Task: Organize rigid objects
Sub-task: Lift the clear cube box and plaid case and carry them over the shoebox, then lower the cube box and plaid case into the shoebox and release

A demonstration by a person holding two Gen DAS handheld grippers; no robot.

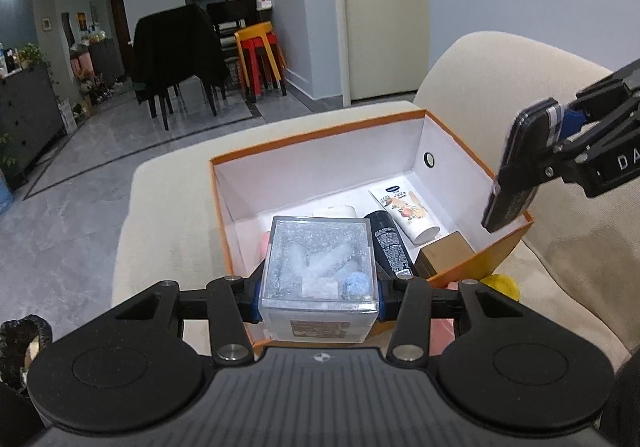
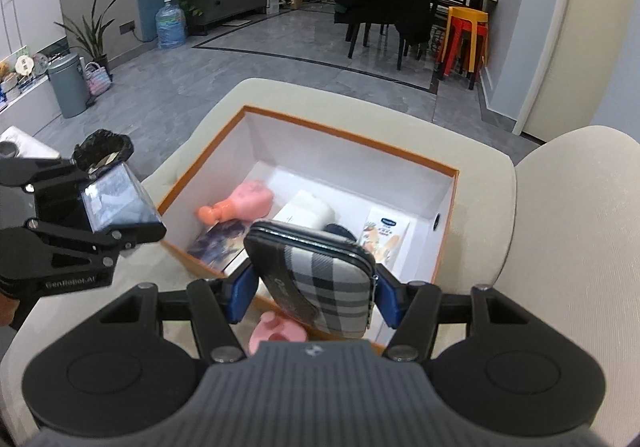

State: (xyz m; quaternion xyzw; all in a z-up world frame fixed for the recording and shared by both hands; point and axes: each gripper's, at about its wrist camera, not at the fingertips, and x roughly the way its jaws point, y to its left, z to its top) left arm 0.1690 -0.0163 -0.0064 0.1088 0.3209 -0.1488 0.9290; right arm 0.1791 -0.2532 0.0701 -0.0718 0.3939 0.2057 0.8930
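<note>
I saw the orange cardboard box with white lining (image 1: 224, 207) sitting open on the cream sofa (image 1: 168, 207); my right gripper (image 2: 314, 287) was clamped on the grey plaid zip case (image 2: 320, 279) above it, my left gripper (image 1: 318, 295) clamped on the clear plastic cube (image 1: 320, 267) over its near edge
</note>
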